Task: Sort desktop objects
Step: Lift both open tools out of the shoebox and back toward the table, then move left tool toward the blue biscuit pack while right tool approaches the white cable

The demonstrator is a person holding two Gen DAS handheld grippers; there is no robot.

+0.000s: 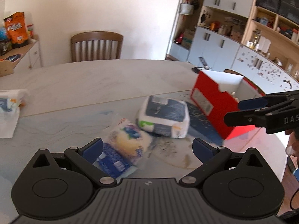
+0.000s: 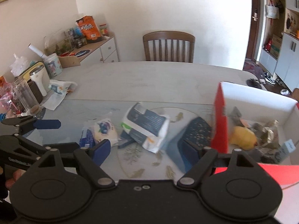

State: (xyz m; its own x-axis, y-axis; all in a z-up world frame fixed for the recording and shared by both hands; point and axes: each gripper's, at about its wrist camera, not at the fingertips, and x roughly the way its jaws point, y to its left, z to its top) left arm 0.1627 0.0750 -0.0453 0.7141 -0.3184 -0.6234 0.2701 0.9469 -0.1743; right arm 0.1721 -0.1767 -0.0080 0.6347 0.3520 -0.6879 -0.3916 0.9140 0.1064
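A white and navy tissue pack [image 1: 164,117] [image 2: 145,125] lies on the glass-topped table [image 1: 74,82], with a blue, white and yellow snack bag [image 1: 127,143] [image 2: 101,132] to its left. A dark speckled pouch [image 2: 196,130] leans against an open red box [image 1: 214,104] [image 2: 220,115] that holds a yellow item [image 2: 243,138] and foil wrappers. My left gripper [image 1: 148,149] is open just above the snack bag, not touching it. My right gripper [image 2: 145,152] is open, short of the tissue pack and empty. Its fingers [image 1: 252,102] reach in front of the red box.
A wooden chair [image 2: 169,45] stands at the table's far side. A glass jar [image 2: 24,95], a white kettle [image 2: 40,79] and a crumpled tissue packet [image 2: 59,88] crowd the table's left end. A sideboard [image 2: 104,50] carries an orange bag. Cabinets [image 1: 214,44] line the right.
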